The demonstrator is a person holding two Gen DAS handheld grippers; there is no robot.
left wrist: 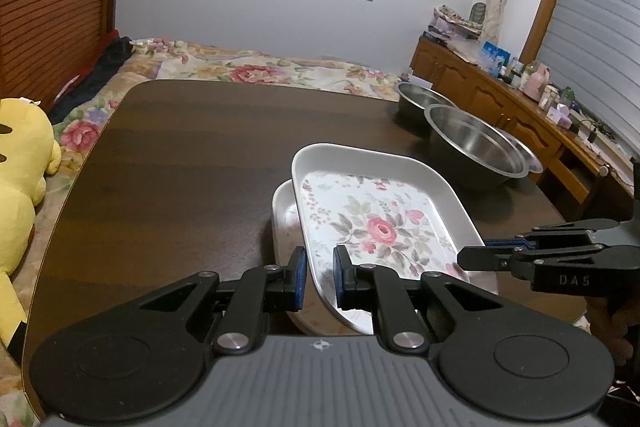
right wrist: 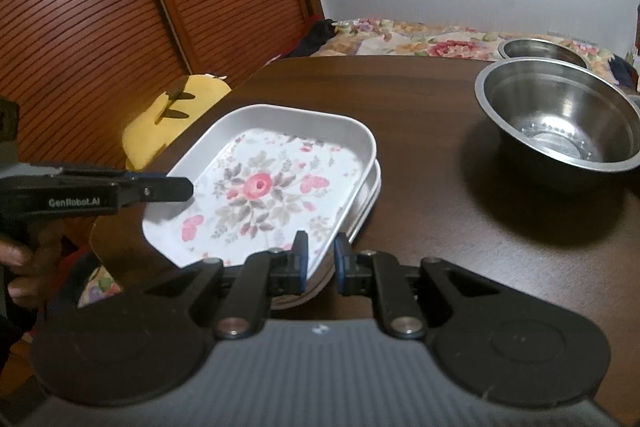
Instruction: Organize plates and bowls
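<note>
Both hand-held grippers grasp the floral plate (left wrist: 372, 223): left hand-held gripper (left wrist: 320, 277) at its 6 o'clock rim, right hand-held gripper (right wrist: 320, 261) opposite, apparently steadying it, tilted, over the lower plate (left wrist: 282, 223) on the desk (left wrist: 180, 167).

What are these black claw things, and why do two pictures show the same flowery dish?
No robot here: a person holds a two-finger gripper in each hand, with a camera on each looking along the fingers. So one picture is from the left gripper, the other from the right gripper. Each camera also catches the other tool from the side. On the dark table a floral plate sits askew on a plain plate below it. Both grippers straddle the floral plate's rim, one on each side; whether they pinch it yet I cannot tell. Further back stand metal bowls.
</note>
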